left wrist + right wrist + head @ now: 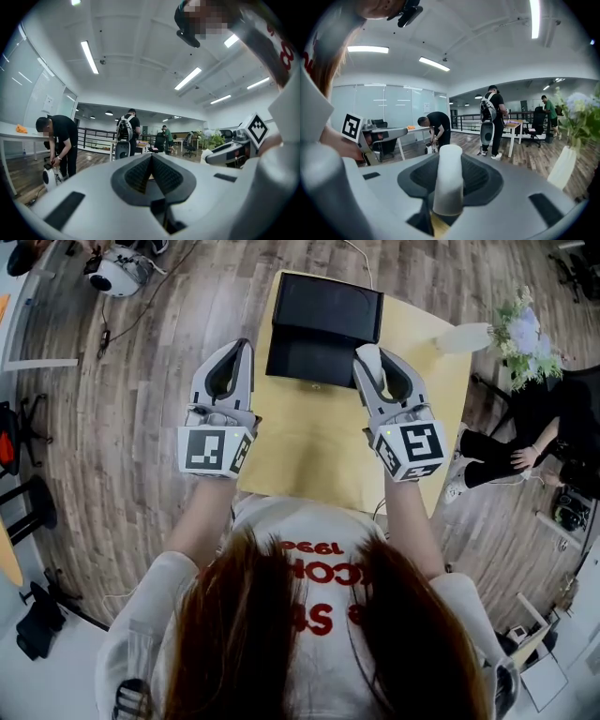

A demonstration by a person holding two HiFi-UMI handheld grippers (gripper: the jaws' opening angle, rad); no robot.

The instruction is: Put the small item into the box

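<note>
Pinching a white cylinder (449, 180), the right claw (377, 367) stands partway spread; left claw (151, 168) pressed together.

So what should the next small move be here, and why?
Probably bring the right tongs forward and down over the black box. They are clamped on the white tube, and the box lies open on the yellow table just ahead of them. The left tongs are shut and empty, so the right side likely does the placing.
</note>
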